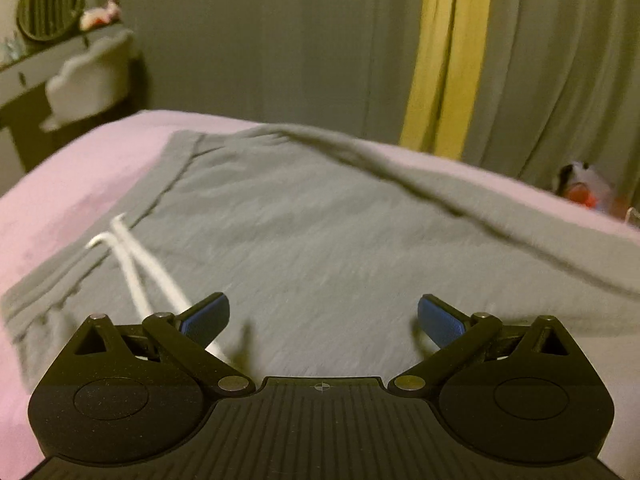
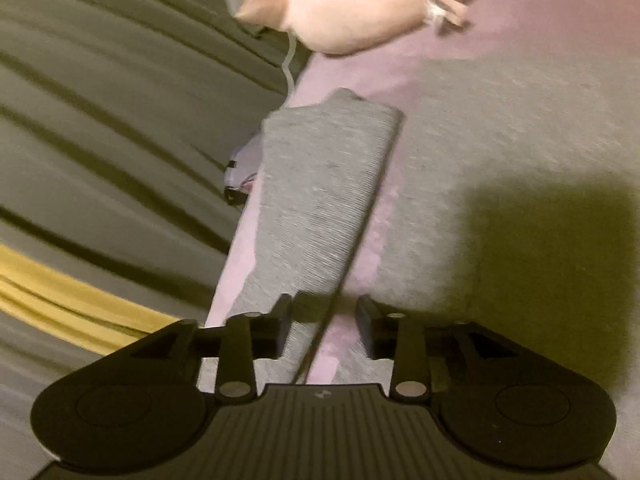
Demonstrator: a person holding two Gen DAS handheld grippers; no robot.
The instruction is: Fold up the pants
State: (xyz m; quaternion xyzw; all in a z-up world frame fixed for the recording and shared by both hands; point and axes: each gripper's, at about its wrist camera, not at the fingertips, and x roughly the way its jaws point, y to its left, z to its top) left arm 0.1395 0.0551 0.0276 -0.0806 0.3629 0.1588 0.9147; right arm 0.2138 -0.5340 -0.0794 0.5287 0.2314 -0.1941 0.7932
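Grey pants [image 1: 320, 232] lie spread on a pink bed sheet [image 1: 60, 200], waistband to the left with white drawstrings [image 1: 132, 264] lying on the cloth. My left gripper [image 1: 323, 318] is open and empty just above the pants near the waistband. In the right wrist view a narrow pant leg [image 2: 320, 200] runs along the bed edge, with more grey cloth [image 2: 500, 160] to its right. My right gripper [image 2: 324, 316] is partly open, its jaws either side of the leg's near end, not clamped on it.
Grey curtains with a yellow stripe [image 1: 444, 60] hang behind the bed. A dresser [image 1: 60, 60] with a round object stands at the far left. A toy [image 1: 580, 190] sits past the bed's right edge. A pinkish soft object [image 2: 360, 4] lies at the bed's far end.
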